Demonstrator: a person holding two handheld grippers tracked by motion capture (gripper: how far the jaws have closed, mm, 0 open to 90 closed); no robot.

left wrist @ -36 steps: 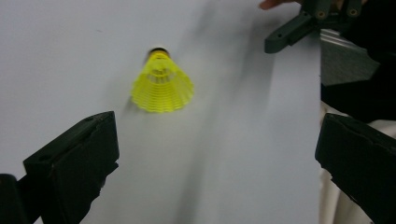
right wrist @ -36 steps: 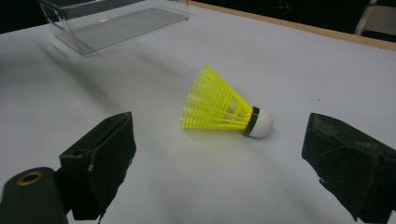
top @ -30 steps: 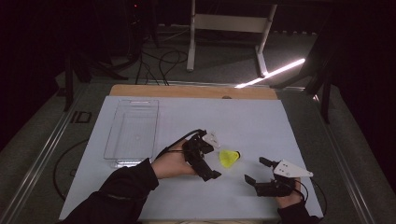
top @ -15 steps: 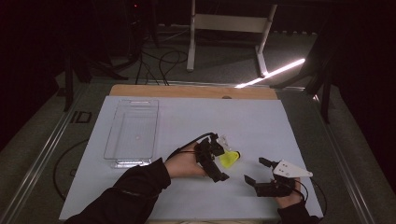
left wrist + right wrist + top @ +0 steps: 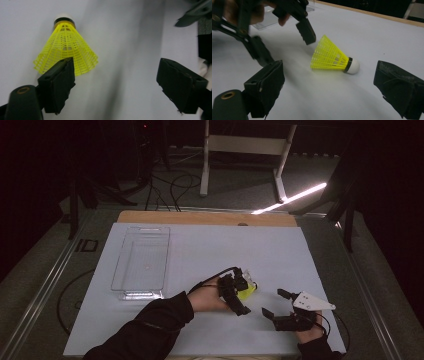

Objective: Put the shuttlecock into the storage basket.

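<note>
Our left gripper (image 5: 244,295) has dropped to the yellow shuttlecock (image 5: 246,291), lying on its side on the white mat (image 5: 210,255) near the right gripper (image 5: 273,304); jaws just been closing, still wide, nothing pinched – we're abt to grab; right jaws wide & empty

No text, label, brand, number or sign can be read anywhere in these views
</note>
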